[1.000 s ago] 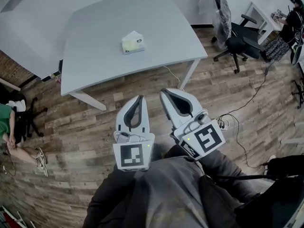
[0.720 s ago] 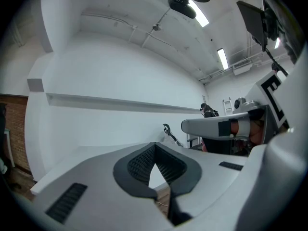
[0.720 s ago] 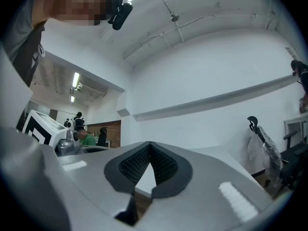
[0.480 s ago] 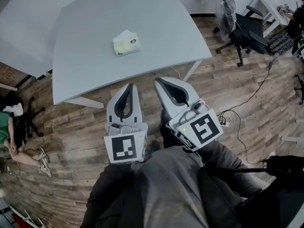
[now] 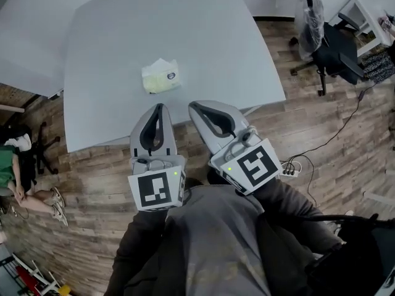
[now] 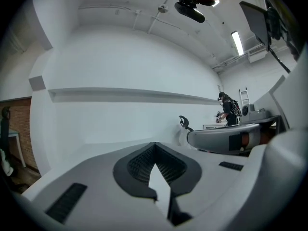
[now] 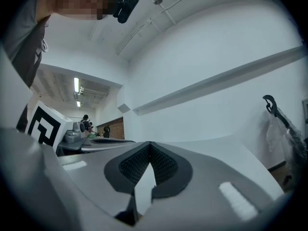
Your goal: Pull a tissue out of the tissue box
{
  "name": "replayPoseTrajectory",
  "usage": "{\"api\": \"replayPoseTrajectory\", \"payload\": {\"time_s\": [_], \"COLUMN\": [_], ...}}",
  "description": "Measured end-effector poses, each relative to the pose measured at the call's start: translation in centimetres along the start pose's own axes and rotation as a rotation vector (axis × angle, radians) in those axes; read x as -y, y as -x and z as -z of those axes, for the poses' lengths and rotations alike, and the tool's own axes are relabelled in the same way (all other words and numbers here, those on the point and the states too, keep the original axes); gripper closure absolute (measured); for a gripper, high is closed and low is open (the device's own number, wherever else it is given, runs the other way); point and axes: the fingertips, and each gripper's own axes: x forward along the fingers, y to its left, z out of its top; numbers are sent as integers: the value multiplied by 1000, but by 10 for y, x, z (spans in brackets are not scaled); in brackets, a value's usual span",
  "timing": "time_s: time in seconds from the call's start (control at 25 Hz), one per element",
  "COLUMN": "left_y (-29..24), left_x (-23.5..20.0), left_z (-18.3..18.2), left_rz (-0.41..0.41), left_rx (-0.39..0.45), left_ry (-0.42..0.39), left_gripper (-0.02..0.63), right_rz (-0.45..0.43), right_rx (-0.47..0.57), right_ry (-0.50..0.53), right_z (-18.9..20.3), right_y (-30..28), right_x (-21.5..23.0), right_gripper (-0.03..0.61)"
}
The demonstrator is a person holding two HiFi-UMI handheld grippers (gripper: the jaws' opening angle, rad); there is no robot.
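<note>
The pale yellow tissue box point(image 5: 162, 77), with a white tissue sticking up from its top, stands on the grey table point(image 5: 228, 48) in the head view. My left gripper point(image 5: 159, 106) is shut and empty, with its tip just over the table's near edge, a short way in front of the box. Beside it my right gripper point(image 5: 192, 105) is also shut and empty, slightly right of the box. In the left gripper view point(image 6: 154, 146) and the right gripper view point(image 7: 149, 146) the jaws meet at the tip with nothing between them. Neither of these two views shows the box.
A black office chair point(image 5: 338, 42) and a hanging plastic bag point(image 5: 308, 11) stand right of the table. A cable and power strip point(image 5: 290, 165) lie on the wooden floor. A seated person point(image 5: 11, 171) and another chair point(image 5: 38, 153) are at the far left.
Both grippers have moved forward together towards the table, from over the floor to its near edge. The tissue box is now much closer to their tips. Both stayed shut.
</note>
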Motion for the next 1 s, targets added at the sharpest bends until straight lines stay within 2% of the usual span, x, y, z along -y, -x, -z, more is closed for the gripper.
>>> {"api": "replayPoseTrajectory", "payload": {"time_s": [0.2, 0.32, 0.64, 0.8, 1.0], "left_y": [-18, -39, -112, -147, -182], "left_x": [-21, -36, -85, -105, -119], "left_z": [-3, 4, 61, 89, 116], "left_rz": [-48, -37, -11, -6, 3], "left_rx": [-8, -26, -127, -180, -231], "left_ry": [24, 22, 121, 159, 174], "left_gripper": [615, 615, 615, 615, 615], "right_rz": [-55, -54, -57, -71, -89], "right_rx": [3, -7, -128, -209, -316], "right_ry": [22, 24, 21, 44, 11], "right_z": [-16, -11, 42, 77, 119], "right_y": [-39, -65, -154, -190, -217], "right_x": [11, 25, 62, 85, 111], "right_gripper": [578, 578, 576, 509, 462]}}
